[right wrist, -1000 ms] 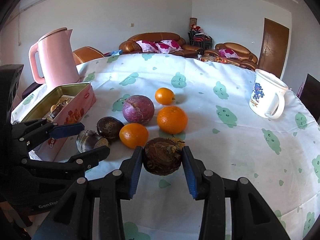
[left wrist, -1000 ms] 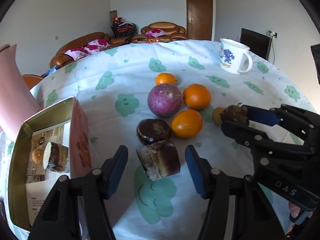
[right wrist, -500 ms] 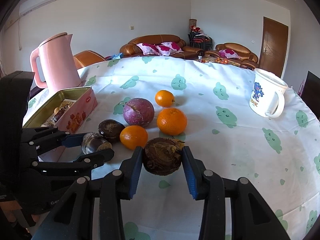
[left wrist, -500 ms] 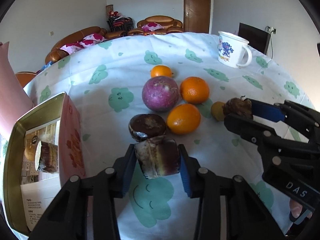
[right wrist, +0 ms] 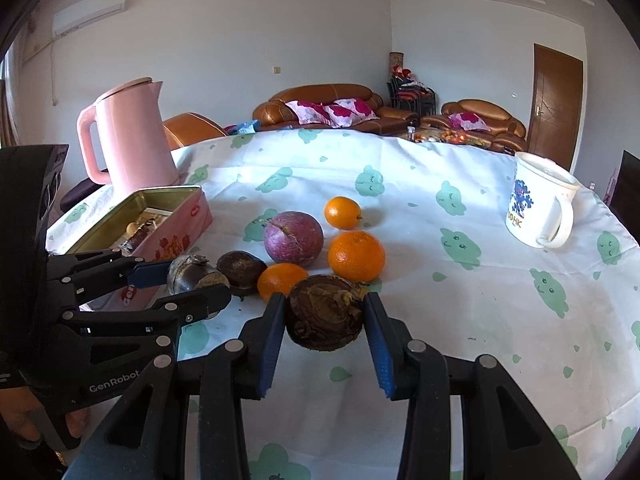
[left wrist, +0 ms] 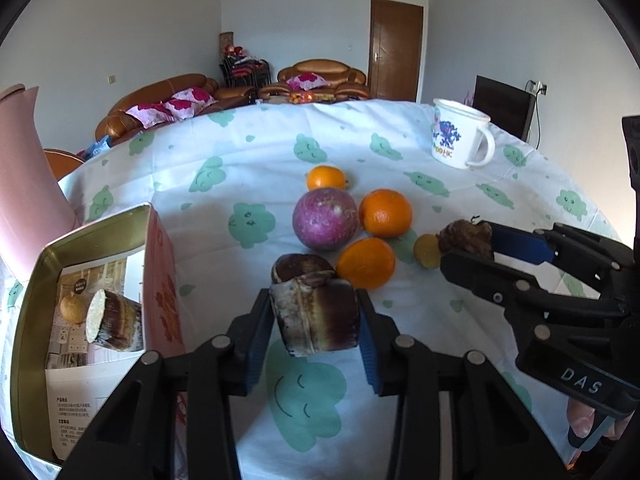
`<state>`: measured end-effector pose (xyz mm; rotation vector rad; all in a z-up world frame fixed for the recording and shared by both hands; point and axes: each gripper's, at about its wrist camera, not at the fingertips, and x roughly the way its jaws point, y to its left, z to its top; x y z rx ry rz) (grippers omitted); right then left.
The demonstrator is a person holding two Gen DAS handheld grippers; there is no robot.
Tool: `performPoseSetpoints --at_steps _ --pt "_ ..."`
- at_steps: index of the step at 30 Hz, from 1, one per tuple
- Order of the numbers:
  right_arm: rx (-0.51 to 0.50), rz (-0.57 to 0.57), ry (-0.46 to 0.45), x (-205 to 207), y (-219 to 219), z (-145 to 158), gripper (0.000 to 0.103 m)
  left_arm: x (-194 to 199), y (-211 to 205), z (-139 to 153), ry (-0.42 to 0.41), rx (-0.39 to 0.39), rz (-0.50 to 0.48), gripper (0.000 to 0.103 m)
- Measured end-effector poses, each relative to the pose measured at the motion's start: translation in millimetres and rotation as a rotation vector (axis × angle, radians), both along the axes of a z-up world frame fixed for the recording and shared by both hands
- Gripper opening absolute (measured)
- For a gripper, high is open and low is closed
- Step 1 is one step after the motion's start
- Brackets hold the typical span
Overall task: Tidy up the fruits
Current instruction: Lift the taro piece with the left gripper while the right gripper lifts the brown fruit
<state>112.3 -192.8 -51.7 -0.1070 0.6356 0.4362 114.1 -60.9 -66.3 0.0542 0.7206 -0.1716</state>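
My left gripper (left wrist: 316,320) is shut on a cut sugarcane piece (left wrist: 316,316), held just above the cloth; it also shows in the right wrist view (right wrist: 188,274). My right gripper (right wrist: 325,324) is shut on a dark brown wrinkled fruit (right wrist: 325,312), seen from the left wrist view (left wrist: 466,238) too. On the table lie a purple fruit (left wrist: 325,218), three oranges (left wrist: 386,213) (left wrist: 366,263) (left wrist: 326,177), a dark round fruit (left wrist: 302,267) and a small yellow fruit (left wrist: 427,250). An open gold tin (left wrist: 36,280) at the left holds another sugarcane piece (left wrist: 114,322).
A pink kettle (right wrist: 128,136) stands behind the tin. A white mug (right wrist: 538,200) stands at the far right. The table has a white cloth with green clouds (right wrist: 500,280). Sofas and a door are behind.
My left gripper moved forward and shut on the sugarcane piece, then lifted it slightly. My right gripper kept holding the brown fruit and rose a little.
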Motion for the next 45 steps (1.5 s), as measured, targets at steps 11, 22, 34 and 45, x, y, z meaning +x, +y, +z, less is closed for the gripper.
performPoseSetpoints --at_steps 11,22,34,45 --pt "0.029 0.026 -0.036 -6.0 -1.8 4.1 0.041 -8.5 5.1 6.7 -0.058 -0.019 0.01 0.041" --pt "0.038 0.037 -0.076 -13.0 -2.6 8.1 0.041 -15.2 6.9 11.5 -0.101 -0.026 0.02 0.041" --pt "0.052 0.047 -0.12 -20.2 -4.4 12.0 0.041 -23.3 8.5 16.3 -0.148 -0.028 0.029 0.041" --pt "0.056 0.046 -0.157 -26.6 -5.8 15.4 0.041 -30.7 10.2 20.6 -0.186 -0.03 0.04 0.041"
